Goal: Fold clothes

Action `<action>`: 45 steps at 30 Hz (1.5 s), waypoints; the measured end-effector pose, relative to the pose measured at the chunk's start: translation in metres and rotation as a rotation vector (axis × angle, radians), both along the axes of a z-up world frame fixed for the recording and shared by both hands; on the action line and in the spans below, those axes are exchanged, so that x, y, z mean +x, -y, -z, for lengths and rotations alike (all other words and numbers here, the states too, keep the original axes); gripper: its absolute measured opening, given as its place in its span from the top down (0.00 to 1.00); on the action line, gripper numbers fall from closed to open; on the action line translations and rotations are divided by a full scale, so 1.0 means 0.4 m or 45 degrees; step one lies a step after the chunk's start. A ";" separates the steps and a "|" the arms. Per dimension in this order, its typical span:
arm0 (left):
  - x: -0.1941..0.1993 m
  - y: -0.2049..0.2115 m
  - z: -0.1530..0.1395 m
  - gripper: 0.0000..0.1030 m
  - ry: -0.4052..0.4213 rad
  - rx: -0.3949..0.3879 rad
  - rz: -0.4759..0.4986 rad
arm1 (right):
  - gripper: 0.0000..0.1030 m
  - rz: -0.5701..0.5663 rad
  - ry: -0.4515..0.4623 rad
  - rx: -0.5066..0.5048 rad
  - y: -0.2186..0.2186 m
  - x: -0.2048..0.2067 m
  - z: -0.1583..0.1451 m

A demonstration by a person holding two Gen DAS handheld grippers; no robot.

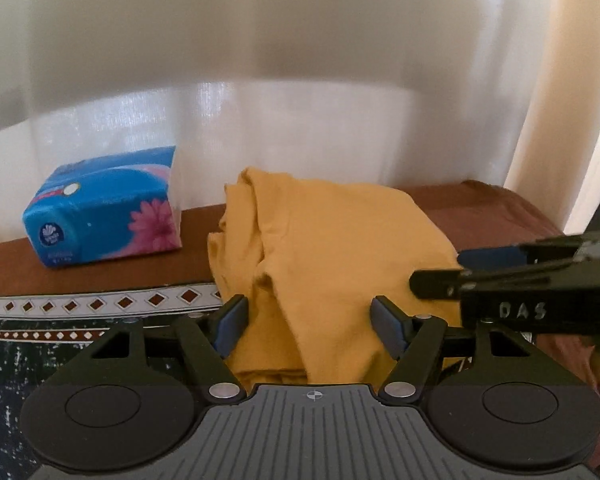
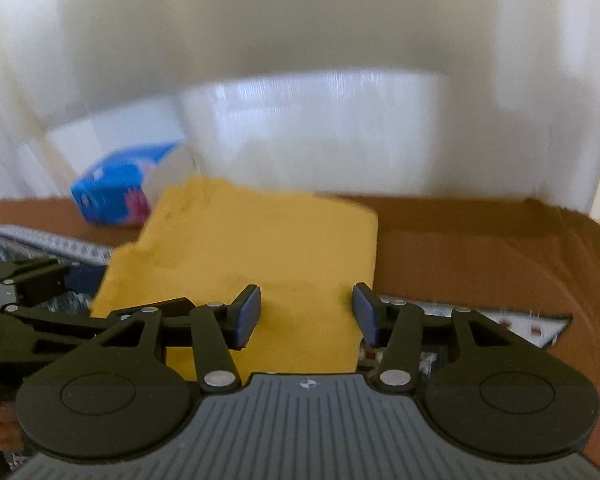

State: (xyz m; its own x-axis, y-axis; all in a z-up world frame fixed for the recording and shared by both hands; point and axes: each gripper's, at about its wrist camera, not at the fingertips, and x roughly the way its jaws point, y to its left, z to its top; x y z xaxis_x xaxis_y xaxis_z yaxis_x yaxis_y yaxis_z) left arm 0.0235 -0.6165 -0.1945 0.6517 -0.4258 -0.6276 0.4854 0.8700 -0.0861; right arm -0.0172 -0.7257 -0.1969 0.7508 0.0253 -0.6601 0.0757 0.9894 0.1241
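Left wrist view, both claws (image 1: 306, 324) (image 2: 306, 312) spread open over yellow garment (image 1: 332, 248), bare brown cloth (image 2: 480, 240) rightward

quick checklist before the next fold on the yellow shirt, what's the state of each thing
1. Left gripper open: ok, its jaws stand apart with cloth between them.
2. Right gripper open: ok, its jaws stand apart over the cloth.
3. Yellow shirt flat: not ok, the left wrist view shows ridges and bunching on its left side.
4. Tissue box apart from the shirt: ok, a strip of brown cover shows between them.
5. Grippers apart from each other: cannot tell, the right one reaches in close from the side.
6. Near hem lined up: cannot tell, the gripper bodies hide it.
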 end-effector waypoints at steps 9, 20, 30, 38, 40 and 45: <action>0.005 0.006 0.004 0.22 -0.011 0.008 0.002 | 0.43 -0.005 -0.010 -0.006 -0.004 0.010 0.016; -0.025 -0.050 -0.193 0.34 -0.122 -0.099 -0.170 | 0.43 0.027 0.118 0.168 0.032 -0.080 -0.190; -0.167 -0.086 -0.351 0.03 0.003 -0.082 -0.156 | 0.22 0.059 0.196 0.247 0.044 -0.219 -0.364; -0.204 -0.076 -0.297 0.00 -0.106 0.045 -0.176 | 0.00 0.029 0.012 0.143 0.028 -0.263 -0.294; -0.197 -0.080 -0.275 0.00 -0.154 0.032 -0.193 | 0.00 0.008 -0.026 0.114 0.023 -0.264 -0.271; -0.181 -0.084 -0.254 0.00 -0.206 0.034 -0.264 | 0.00 -0.046 -0.104 0.053 0.013 -0.264 -0.218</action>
